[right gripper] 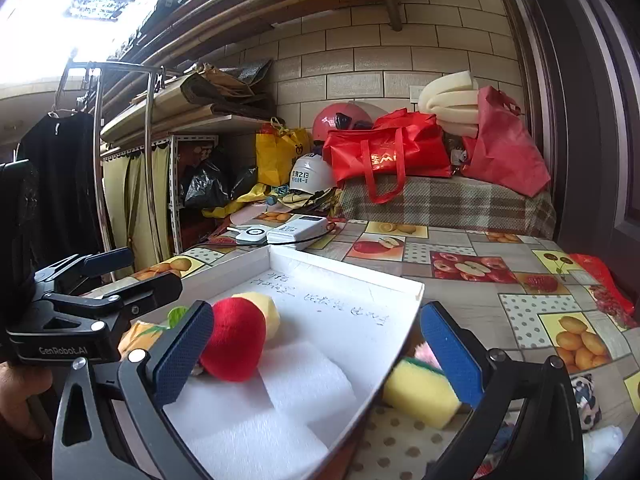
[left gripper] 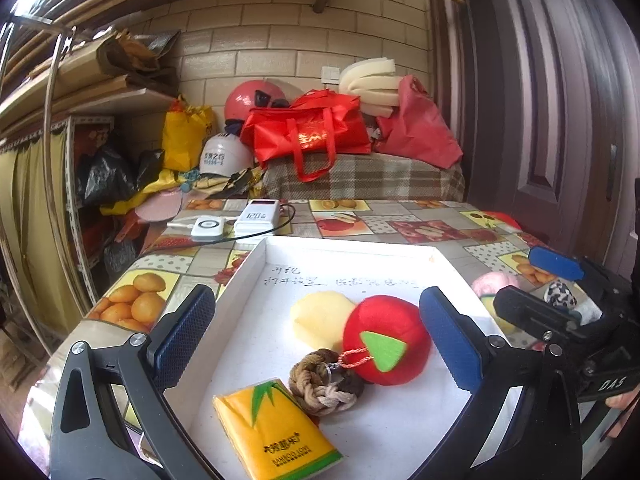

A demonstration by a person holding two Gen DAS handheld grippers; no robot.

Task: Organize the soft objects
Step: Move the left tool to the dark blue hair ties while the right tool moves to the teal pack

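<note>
While both my claws hang spread and empty over the white tray (left gripper: 256,264), I judge I am midway through gathering: the tray already holds part of the lot, and more soft things lie outside it to my right. It sits on a table (right gripper: 472,304) covered in a fruit-print cloth, with a brick wall, cluttered shelving and red bags behind.

Inside the tray, from biggest down, are a white foam block (right gripper: 308,384), the yellow tissue pack (left gripper: 276,432), the red plush apple (left gripper: 384,340), a pale yellow sponge round (left gripper: 320,316) touching the apple, and a knotted rope ball (left gripper: 324,380) lying against the apple's cord.

My right gripper (right gripper: 316,356) straddles the tray's near corner, its jaws wide, with nothing between them. Just outside the rim, near its right finger, lies a yellow sponge (right gripper: 420,394) with a pink fluffy thing partly hidden behind it; a spotted soft piece (right gripper: 586,400) sits further right. My left gripper (left gripper: 316,344) is wide open above the tray's contents, gripping nothing.

Next, I think, the right claw should shift right, drop over the yellow sponge, and squeeze gently, since it will likely give.
</note>
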